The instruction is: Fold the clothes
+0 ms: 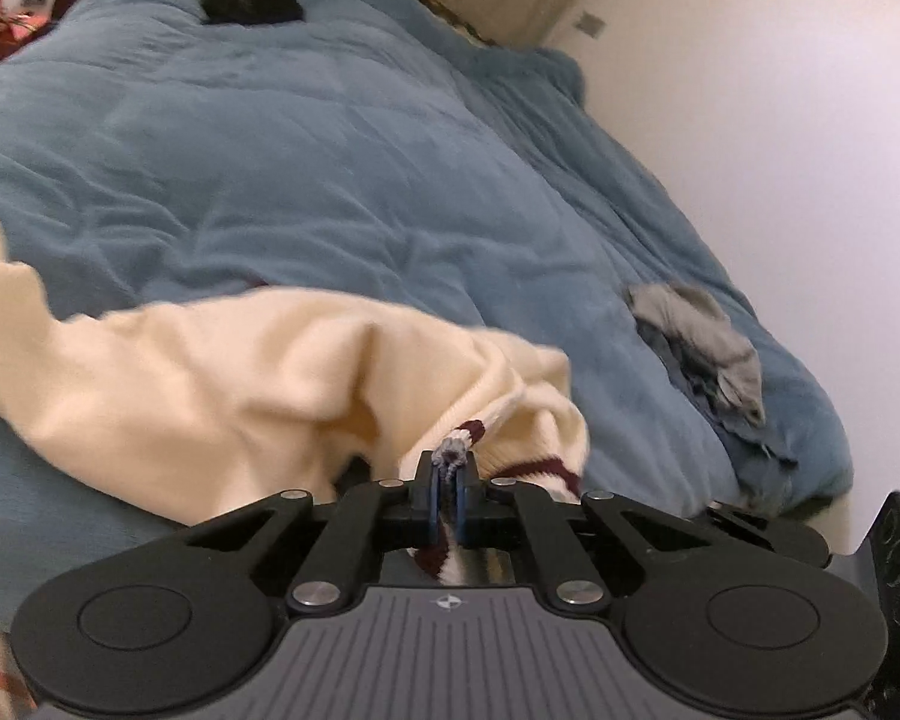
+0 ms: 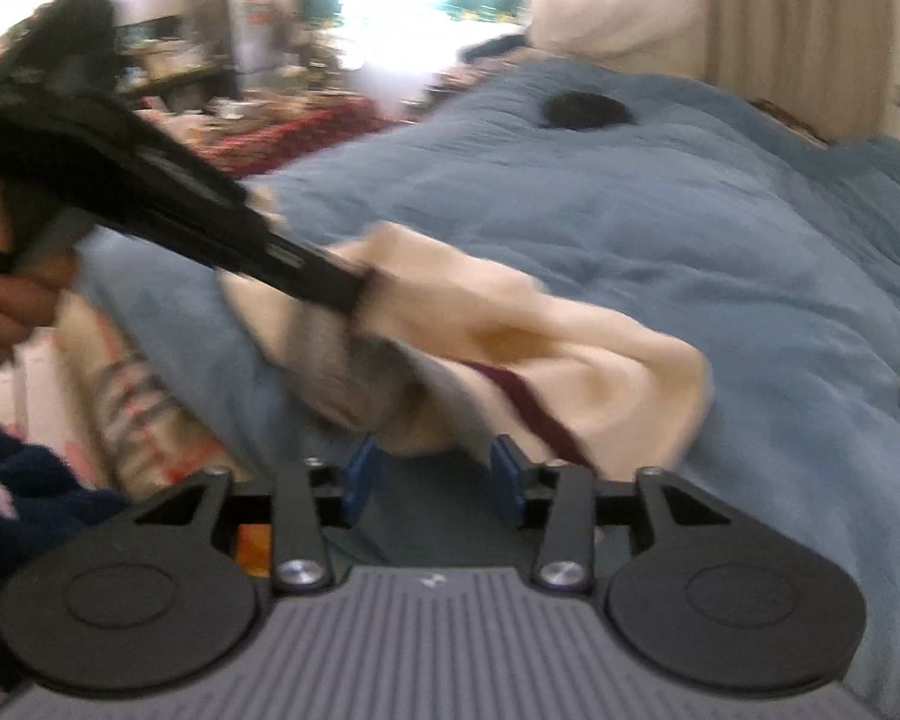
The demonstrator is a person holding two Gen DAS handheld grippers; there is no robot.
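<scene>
A cream sweater (image 1: 228, 372) with maroon and grey trim lies bunched on the blue bedspread (image 1: 330, 150). My left gripper (image 1: 448, 468) is shut on the sweater's striped ribbed edge and lifts it a little. In the right wrist view the left gripper (image 2: 354, 294) reaches in from the left and pinches the sweater (image 2: 570, 360). My right gripper (image 2: 432, 474) is open, its blue pads (image 2: 361, 474) just below the hanging cloth, with nothing between them.
A small grey and blue pile of clothes (image 1: 708, 354) lies near the bed's right edge. A dark round object (image 1: 252, 0) rests at the far end of the bed. A white wall (image 1: 780, 120) runs along the right. Cluttered shelves (image 2: 240, 60) stand at the far left.
</scene>
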